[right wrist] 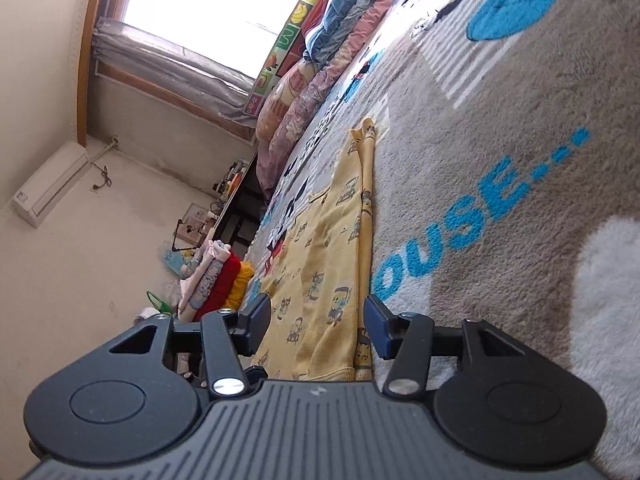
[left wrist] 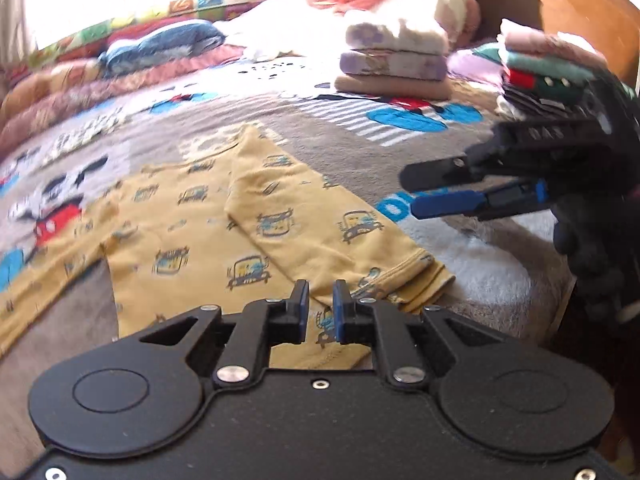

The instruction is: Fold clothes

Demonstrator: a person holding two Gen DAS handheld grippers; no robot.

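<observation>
A yellow long-sleeved top printed with small cartoon cars lies flat on the grey cartoon-print bed blanket, one sleeve folded across its body. The left hand-held gripper hovers over the hem, jaws nearly closed with nothing between them. The right hand-held gripper is released, empty beside the folded edge.

Yellow shirt w/ car print, grey blanket w/ blue letters, cartoon mice

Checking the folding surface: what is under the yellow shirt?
The yellow shirt lies on a grey cartoon-print blanket, which shows all around it. The part of the print beneath the shirt is covered.
</observation>
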